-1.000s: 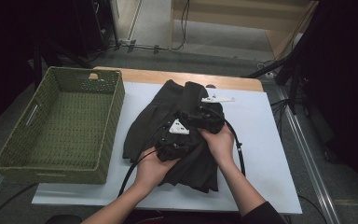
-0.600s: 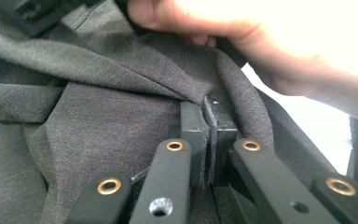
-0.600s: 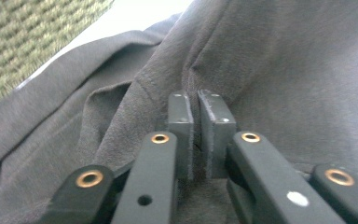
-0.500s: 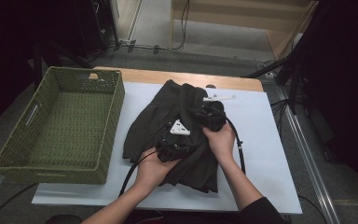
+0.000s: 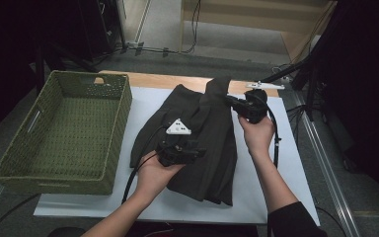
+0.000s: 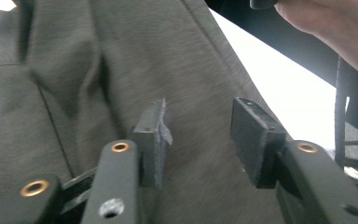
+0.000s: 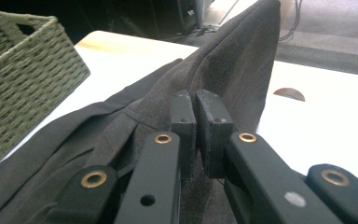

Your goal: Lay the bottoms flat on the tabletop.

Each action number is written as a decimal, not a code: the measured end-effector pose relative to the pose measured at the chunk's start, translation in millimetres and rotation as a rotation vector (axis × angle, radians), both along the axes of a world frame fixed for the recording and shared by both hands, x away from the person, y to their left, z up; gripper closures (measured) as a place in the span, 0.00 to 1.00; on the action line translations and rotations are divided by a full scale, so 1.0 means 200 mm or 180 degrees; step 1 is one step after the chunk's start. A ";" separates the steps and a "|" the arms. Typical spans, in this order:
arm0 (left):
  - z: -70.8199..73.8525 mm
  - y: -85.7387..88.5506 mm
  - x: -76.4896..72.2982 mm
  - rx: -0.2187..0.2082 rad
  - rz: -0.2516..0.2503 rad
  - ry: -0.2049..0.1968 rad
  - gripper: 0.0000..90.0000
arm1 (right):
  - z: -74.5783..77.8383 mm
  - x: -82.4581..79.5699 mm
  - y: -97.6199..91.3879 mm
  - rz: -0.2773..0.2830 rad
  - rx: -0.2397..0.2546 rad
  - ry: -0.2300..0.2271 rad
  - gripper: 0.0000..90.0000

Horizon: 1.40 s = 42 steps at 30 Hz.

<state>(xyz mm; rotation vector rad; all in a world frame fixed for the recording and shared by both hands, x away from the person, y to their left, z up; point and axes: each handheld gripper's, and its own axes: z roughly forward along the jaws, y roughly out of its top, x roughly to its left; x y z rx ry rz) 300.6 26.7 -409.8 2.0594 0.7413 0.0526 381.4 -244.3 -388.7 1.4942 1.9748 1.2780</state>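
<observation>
On the white mat (image 5: 276,187) in the high view, a dark garment (image 5: 197,148) is spread at the centre, with a woven basket (image 5: 64,133) at nine o'clock of it. The left gripper (image 5: 180,148) is held low over the cloth's middle, and the right gripper (image 5: 234,102) is raised at about one o'clock, with a peak of the fabric drawn up by it.

In the left gripper view, the left gripper (image 6: 200,135) is seen with its jaws parted, having just been opening; the cloth lies beneath them and is not pinched.

In the right gripper view, the right gripper (image 7: 198,121) is clenched on a fold of the garment (image 7: 233,60), which is lifted into a ridge.

A folding step appears to be under way: one edge is being raised while the other hold is let go. Next, the lifted part would probably need to be carried across toward seven o'clock and laid flat, with a fresh hold taken by the left gripper.
</observation>
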 end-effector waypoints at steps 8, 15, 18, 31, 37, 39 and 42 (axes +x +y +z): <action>-0.02 0.08 0.08 -0.0008 0.0086 0.0041 0.48 | -0.02 0.00 -0.15 -0.0128 -0.0017 0.0084 0.92; -0.06 0.10 0.13 0.0080 0.0090 0.0199 0.45 | -0.09 -0.02 -0.27 -0.0232 -0.0062 0.0187 0.92; -0.07 0.10 0.14 0.0115 0.0074 0.0219 0.44 | -0.10 -0.01 -0.33 -0.0308 -0.0093 0.0215 0.92; -0.11 0.10 0.17 0.0200 0.0032 0.0202 0.42 | -0.23 0.01 -0.53 -0.0608 -0.0123 0.0485 0.72; -0.12 0.11 0.18 0.0281 0.0043 0.0225 0.39 | -0.26 -0.08 -0.53 -0.0548 -0.0257 0.0370 0.63; -0.12 0.12 0.19 0.0297 0.0046 0.0223 0.39 | -0.28 -0.11 -0.53 -0.0526 -0.0257 0.0365 0.62; -0.12 0.12 0.19 0.0294 0.0049 0.0239 0.39 | -0.31 -0.16 -0.53 -0.0495 -0.0267 0.0343 0.61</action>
